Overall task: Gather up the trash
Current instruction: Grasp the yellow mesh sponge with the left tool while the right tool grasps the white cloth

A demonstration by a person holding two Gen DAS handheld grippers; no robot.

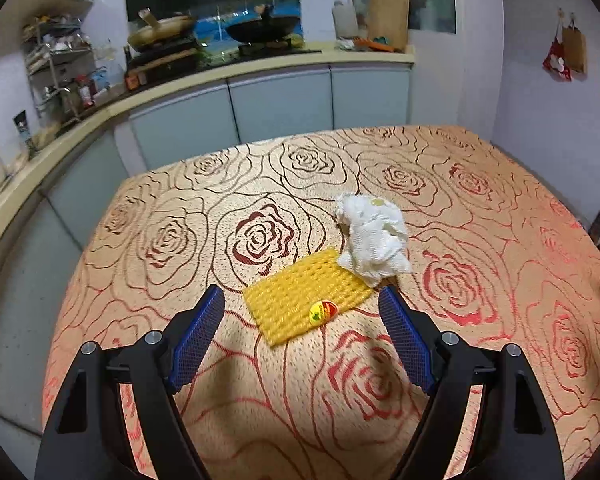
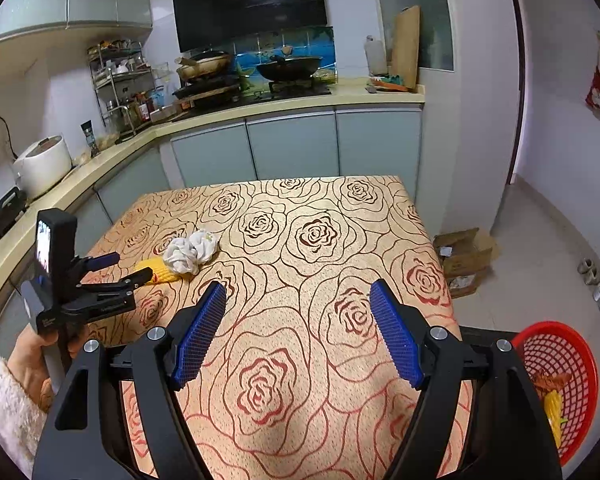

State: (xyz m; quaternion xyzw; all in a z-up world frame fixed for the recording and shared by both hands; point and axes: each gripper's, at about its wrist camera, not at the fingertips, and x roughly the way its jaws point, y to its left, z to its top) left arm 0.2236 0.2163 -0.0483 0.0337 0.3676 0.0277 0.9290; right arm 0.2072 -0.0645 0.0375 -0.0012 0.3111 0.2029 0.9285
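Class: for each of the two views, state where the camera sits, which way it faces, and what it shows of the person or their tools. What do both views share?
Left wrist: on the left gripper, facing the yellow foam net and crumpled tissue; its own open fingers show.
Right wrist: on the right gripper, facing across the table; its fingers, the left gripper, a hand and red basket show.
Shared: net, tissue, table.

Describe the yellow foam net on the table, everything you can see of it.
The foam net is a flat, roughly rectangular yellow piece of soft-looking mesh with a woven, ribbed texture. It lies skewed on the rose-patterned tablecloth. A small oval red and yellow sticker sits near its near edge. The crumpled white tissue overlaps its far right corner. The open left gripper hangs just before it, not touching.
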